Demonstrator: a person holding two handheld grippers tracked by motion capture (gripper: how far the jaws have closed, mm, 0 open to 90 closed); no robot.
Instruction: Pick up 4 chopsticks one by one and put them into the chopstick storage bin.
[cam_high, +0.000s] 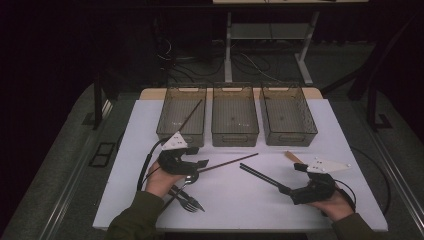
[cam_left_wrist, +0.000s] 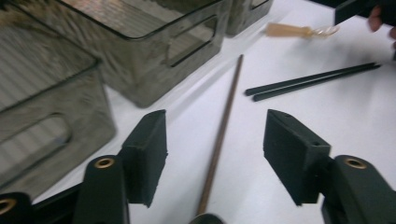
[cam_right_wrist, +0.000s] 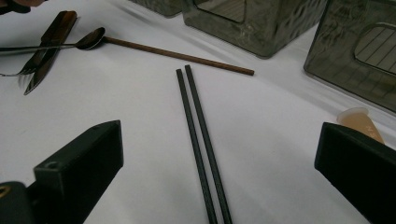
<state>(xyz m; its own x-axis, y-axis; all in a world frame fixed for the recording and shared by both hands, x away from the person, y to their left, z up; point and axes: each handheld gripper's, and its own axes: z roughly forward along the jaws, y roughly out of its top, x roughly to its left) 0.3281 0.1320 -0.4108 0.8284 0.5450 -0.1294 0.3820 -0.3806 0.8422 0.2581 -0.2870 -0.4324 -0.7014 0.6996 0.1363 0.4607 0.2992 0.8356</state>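
Note:
My left gripper (cam_high: 200, 164) is low over the white sheet, in front of the left bin. In the left gripper view its jaws (cam_left_wrist: 215, 126) are apart, with a brown chopstick (cam_left_wrist: 224, 126) lying on the sheet between them, untouched. That chopstick (cam_high: 230, 162) points right, toward the middle. My right gripper (cam_high: 292, 179) is at the front right, open wide. A pair of black chopsticks (cam_right_wrist: 198, 135) lies on the sheet between its jaws without touching either pad. The pair (cam_high: 260, 176) runs diagonally toward the table's middle.
Three clear bins (cam_high: 182, 117) (cam_high: 235, 117) (cam_high: 287, 117) stand in a row at the back; the left one holds a brown chopstick (cam_high: 192, 114). A spoon (cam_right_wrist: 88, 39), fork (cam_high: 190, 202) and knife (cam_right_wrist: 51, 42) lie by my left hand. A tan utensil (cam_high: 292, 156) lies near the right gripper.

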